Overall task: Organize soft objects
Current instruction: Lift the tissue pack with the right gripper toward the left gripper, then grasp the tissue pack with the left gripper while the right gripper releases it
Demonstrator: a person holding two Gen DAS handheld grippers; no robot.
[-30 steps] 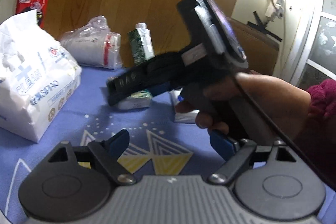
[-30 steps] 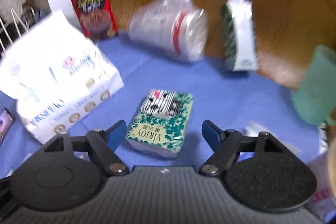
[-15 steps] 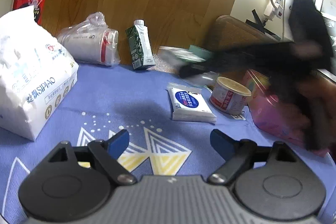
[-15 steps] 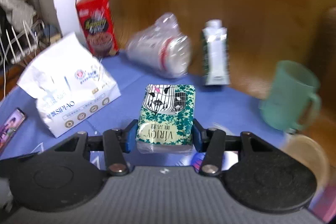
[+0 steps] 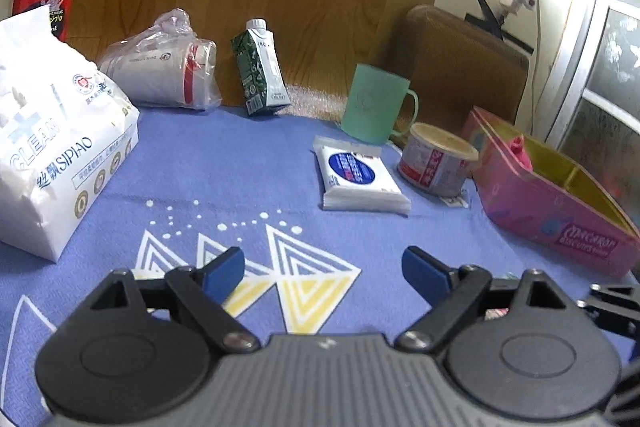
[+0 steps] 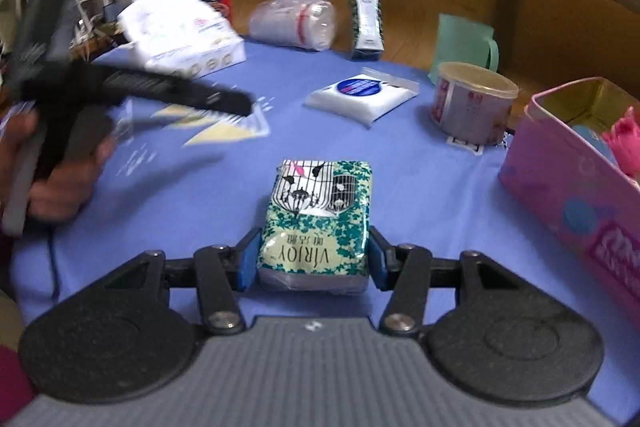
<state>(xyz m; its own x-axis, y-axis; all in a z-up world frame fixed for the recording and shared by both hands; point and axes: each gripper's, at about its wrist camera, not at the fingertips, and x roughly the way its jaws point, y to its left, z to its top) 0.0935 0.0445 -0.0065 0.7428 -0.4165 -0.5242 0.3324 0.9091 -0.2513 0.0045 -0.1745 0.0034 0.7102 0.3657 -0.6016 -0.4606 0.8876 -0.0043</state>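
The right gripper (image 6: 312, 261) clamps the green tissue pack (image 6: 316, 223) by its near end, jaws just eased slightly, above the blue cloth (image 6: 420, 187) beside the pink tin (image 6: 568, 195). The left gripper (image 5: 323, 269) points downward, jaws wide and empty. Farther left, the person's hand (image 6: 60, 183) blurs; the tin's contents are cut off.

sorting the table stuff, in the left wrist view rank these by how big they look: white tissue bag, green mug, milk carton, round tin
1. white tissue bag, though it is nearest the camera
2. green mug and milk carton, too alike to rank
3. round tin
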